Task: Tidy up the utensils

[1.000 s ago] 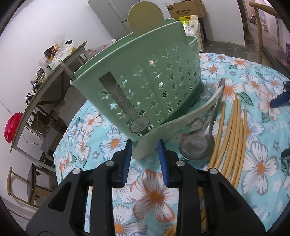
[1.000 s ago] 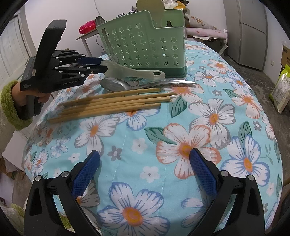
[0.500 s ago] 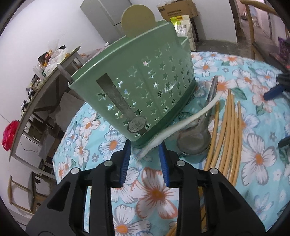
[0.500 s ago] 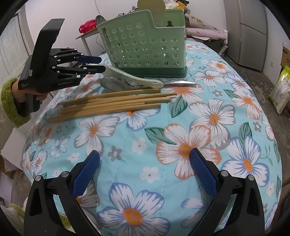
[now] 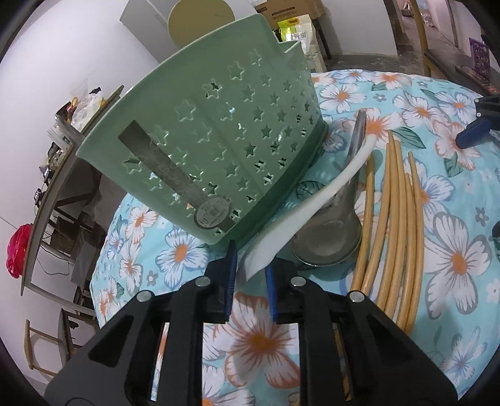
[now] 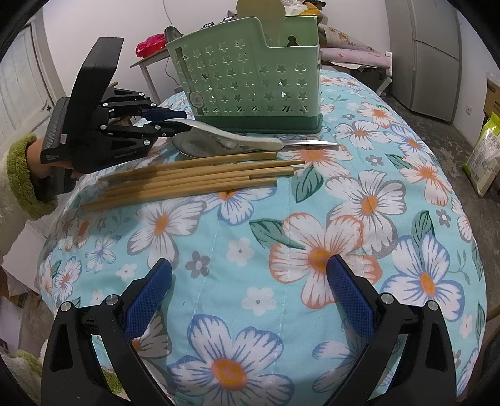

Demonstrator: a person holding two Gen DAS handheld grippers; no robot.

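A green star-pierced utensil basket (image 5: 218,140) (image 6: 250,84) stands on the flowered cloth, with a round pale paddle (image 6: 261,12) sticking out of it. In front of it lie a pale spatula (image 5: 312,200) (image 6: 237,137), a metal spoon (image 5: 328,240) (image 6: 193,146) under it, and several bamboo chopsticks (image 5: 397,218) (image 6: 203,178). My left gripper (image 5: 250,274) (image 6: 168,120) has the spatula's broad end between its jaws, which are closing on it. My right gripper (image 6: 250,293) hovers wide open over the cloth nearer the front, holding nothing.
The round table (image 6: 406,193) drops away on all sides. A person's green-cuffed sleeve (image 6: 18,175) holds the left gripper. A fridge (image 6: 428,56) and a bag (image 6: 484,156) stand at the right, and a cluttered side table (image 5: 62,150) stands beyond the basket.
The left gripper's jaws have narrowed around the spatula's broad end, and the gripper has rolled a little. The spatula's end now shows more edge-on. The right gripper has not moved.
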